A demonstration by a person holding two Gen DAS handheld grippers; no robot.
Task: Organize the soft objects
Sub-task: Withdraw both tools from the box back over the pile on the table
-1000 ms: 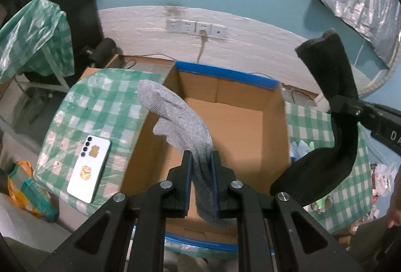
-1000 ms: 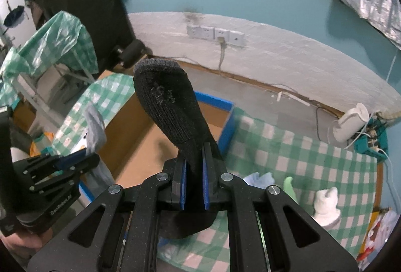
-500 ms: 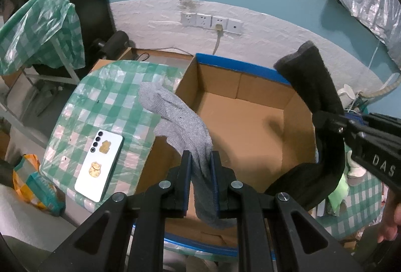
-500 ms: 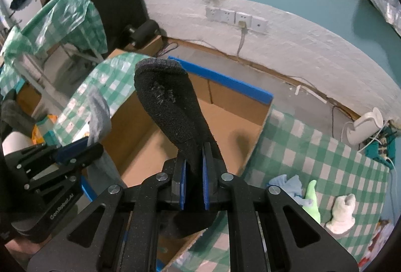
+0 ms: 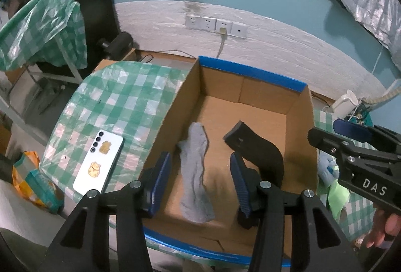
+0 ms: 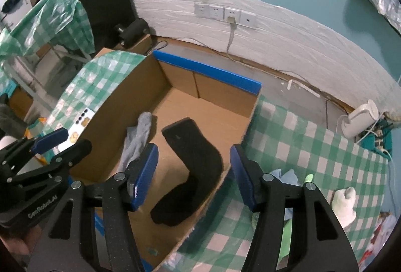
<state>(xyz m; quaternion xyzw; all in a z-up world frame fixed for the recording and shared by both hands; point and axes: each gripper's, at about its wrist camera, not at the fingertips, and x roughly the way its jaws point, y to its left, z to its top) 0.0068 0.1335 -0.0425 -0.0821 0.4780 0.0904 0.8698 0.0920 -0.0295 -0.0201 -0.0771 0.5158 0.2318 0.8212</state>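
A grey sock [image 5: 195,171] lies on the floor of the open cardboard box [image 5: 250,76] with blue-taped rims. A black sock [image 5: 260,149] lies to its right in the same box. My left gripper [image 5: 200,184] is open and empty above the grey sock. In the right wrist view the black sock [image 6: 193,166] lies bent on the box floor [image 6: 215,116], the grey sock [image 6: 137,139] to its left. My right gripper [image 6: 194,174] is open and empty above the black sock.
A white phone [image 5: 99,161] lies on the green checked tablecloth [image 5: 120,96] left of the box. Right of the box lie a white sock [image 6: 344,201], a light blue cloth [image 6: 288,175] and a green item [image 6: 309,178]. A white kettle [image 6: 361,116] stands near cables.
Both grippers opened and let go of their socks. The grey and black socks dropped onto the box floor. Both grippers moved over the box.
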